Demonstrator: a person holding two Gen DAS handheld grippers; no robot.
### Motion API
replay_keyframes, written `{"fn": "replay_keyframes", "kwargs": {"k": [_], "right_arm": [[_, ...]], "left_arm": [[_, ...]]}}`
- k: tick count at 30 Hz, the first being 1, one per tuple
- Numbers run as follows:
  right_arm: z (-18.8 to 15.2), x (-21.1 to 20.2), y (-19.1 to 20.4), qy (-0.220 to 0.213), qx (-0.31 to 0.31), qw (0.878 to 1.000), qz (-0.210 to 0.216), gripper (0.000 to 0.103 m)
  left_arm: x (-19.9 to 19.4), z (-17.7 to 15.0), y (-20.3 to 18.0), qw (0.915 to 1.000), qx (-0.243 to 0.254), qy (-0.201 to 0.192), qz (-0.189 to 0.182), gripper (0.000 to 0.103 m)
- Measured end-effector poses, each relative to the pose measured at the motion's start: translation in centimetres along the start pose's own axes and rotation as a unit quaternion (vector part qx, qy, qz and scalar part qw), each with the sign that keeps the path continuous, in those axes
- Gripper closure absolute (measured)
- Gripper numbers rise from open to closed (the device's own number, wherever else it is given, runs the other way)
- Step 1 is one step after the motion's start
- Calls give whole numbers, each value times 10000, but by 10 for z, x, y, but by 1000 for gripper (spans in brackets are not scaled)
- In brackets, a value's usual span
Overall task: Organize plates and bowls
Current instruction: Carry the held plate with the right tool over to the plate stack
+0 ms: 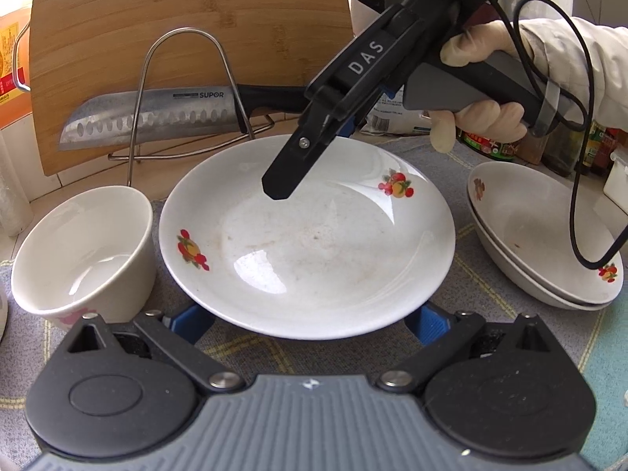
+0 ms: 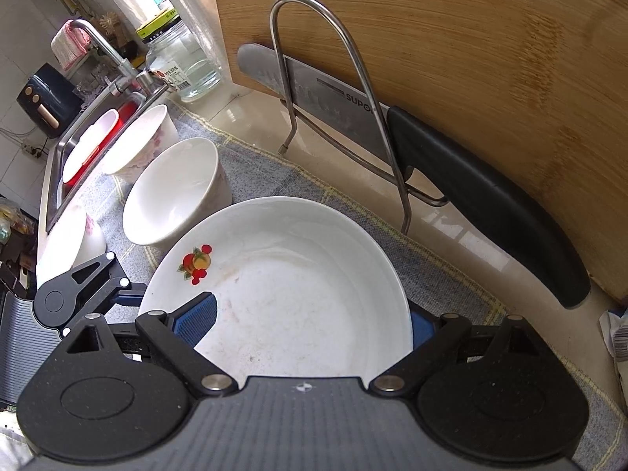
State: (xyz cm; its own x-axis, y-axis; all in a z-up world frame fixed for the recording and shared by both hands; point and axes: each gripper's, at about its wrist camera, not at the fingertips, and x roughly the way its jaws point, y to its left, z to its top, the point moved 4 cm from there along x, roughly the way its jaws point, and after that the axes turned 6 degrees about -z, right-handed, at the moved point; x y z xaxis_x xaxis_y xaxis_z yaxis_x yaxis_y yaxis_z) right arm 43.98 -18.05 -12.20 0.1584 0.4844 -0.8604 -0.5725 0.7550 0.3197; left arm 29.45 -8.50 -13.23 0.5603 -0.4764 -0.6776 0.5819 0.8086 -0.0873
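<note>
1. The left wrist view looks down and forward along the left gripper (image 1: 310, 322), sitting close over the near rim of the plate (image 1: 306, 243). It faces the cutting board (image 1: 188, 39) and the knife (image 1: 157, 117) at the back, and it catches the right gripper (image 1: 282, 184) coming in from the upper right.
2. The right wrist view looks down more steeply, close over the plate (image 2: 298, 294), facing the board (image 2: 471, 78) and, to its left, the sink (image 2: 78, 149).
3. Both views share the plate, the bowl (image 1: 82, 251) (image 2: 176, 192) beside it, the knife (image 2: 333, 98) and the board.
</note>
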Motion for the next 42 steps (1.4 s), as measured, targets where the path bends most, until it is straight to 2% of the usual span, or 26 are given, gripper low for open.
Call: {"fn": "replay_keyframes", "kwargs": {"k": [12, 18, 31, 42], "right_arm": [[-17, -26, 16, -127, 23, 9999, -24, 5], [-33, -43, 19, -244, 157, 9996, -72, 5], [-84, -91, 5, -587, 761, 9942, -491, 5], [-135, -126, -17, -810, 1489, 9807, -970, 5]], "left_arm": [[-23, 3, -21, 10000, 25, 87, -35, 2], [-29, 6, -33, 9996, 193, 147, -118, 2], [-24, 22, -66, 9946, 771, 173, -679, 2], [-12, 31, -104, 9825, 1297, 203, -1320, 2]]}}
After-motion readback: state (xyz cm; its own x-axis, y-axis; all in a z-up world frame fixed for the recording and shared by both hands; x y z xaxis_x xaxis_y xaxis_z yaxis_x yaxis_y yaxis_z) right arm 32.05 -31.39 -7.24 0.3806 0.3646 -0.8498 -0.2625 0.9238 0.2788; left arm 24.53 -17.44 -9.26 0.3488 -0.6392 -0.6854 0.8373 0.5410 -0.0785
